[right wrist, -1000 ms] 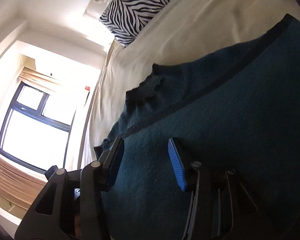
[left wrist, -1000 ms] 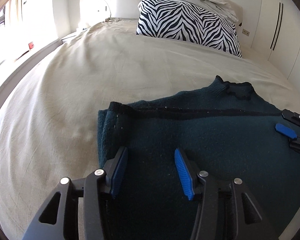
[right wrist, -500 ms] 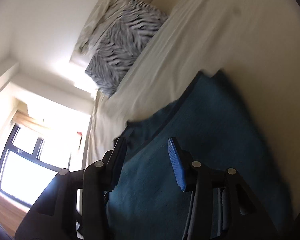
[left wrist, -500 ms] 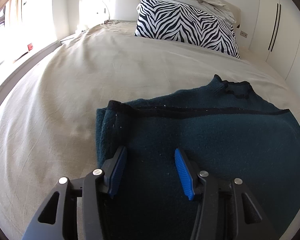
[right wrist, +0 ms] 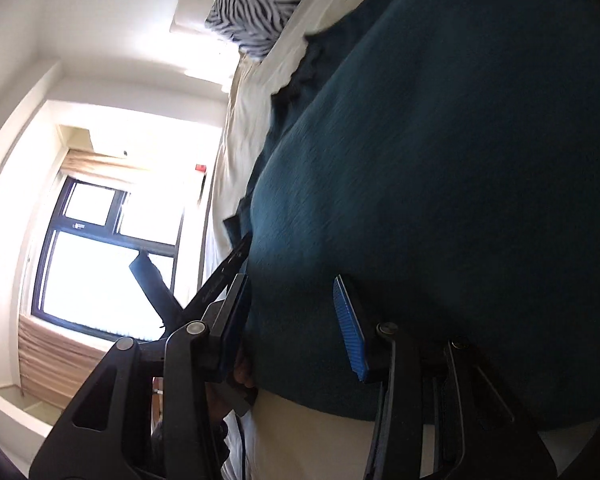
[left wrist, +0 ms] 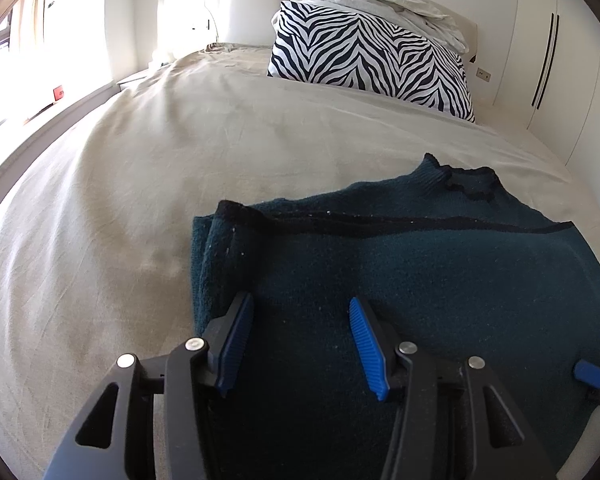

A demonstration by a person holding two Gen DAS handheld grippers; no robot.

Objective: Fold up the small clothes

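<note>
Item: teal sweater [left wrist: 420,280] half-folded on bed [left wrist: 180,160]; my left tongs [left wrist: 300,340] open, right tongs [right wrist: 292,324] closing, empty; next, grip hem.

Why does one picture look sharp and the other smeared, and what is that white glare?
Left wrist view: sharp; the sweater and zebra pillow are crisp, though the lens bends the bed and the left edge is washed out by daylight. Right wrist view: tilted and motion-smeared; the pillow's stripes blur, and the window is blown out white, leaving the sweater dark.
</note>
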